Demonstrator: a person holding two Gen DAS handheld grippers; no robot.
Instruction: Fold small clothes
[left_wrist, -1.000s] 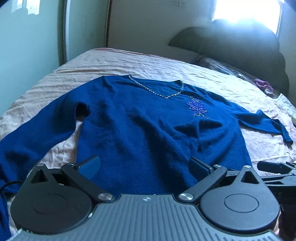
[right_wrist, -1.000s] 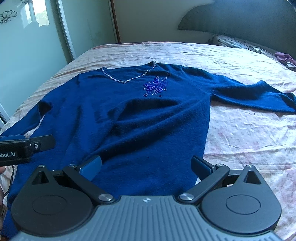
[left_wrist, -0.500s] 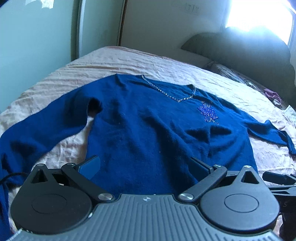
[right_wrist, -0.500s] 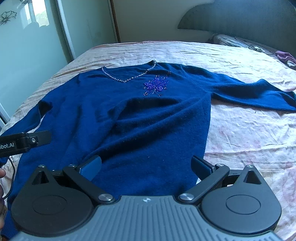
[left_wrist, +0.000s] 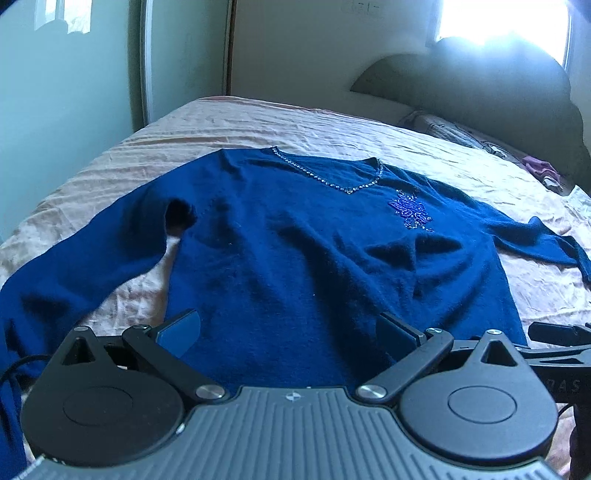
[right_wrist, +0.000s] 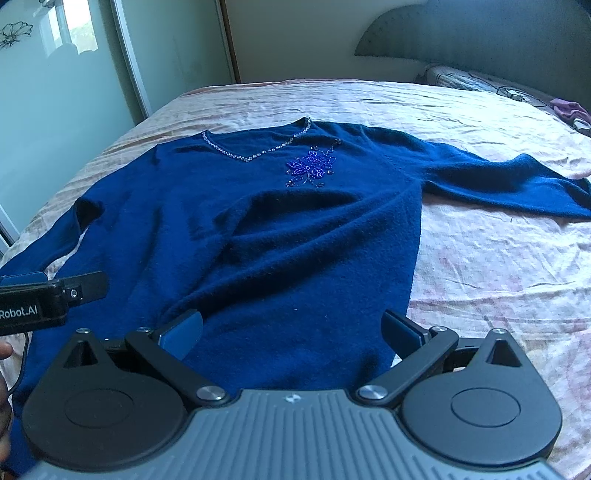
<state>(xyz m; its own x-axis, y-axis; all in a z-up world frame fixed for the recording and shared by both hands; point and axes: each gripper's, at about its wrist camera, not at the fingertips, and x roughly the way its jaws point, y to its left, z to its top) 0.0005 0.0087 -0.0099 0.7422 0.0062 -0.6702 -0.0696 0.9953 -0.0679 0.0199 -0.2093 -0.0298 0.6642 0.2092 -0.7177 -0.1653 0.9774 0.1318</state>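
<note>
Bedsheet (right_wrist: 498, 266) under blue sweater (right_wrist: 277, 240); each hand-held gripper (left_wrist: 288, 328) (right_wrist: 291, 332) wide apart, empty.

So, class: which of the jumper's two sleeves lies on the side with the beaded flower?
The sleeve stretching right; the beaded flower sits right of the neckline, away from the other sleeve.

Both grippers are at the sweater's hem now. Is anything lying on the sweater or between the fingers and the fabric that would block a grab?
Nothing visible. The blue sweater lies spread on the bed with nothing on it. The left gripper and right gripper are both open over the hem.
</note>
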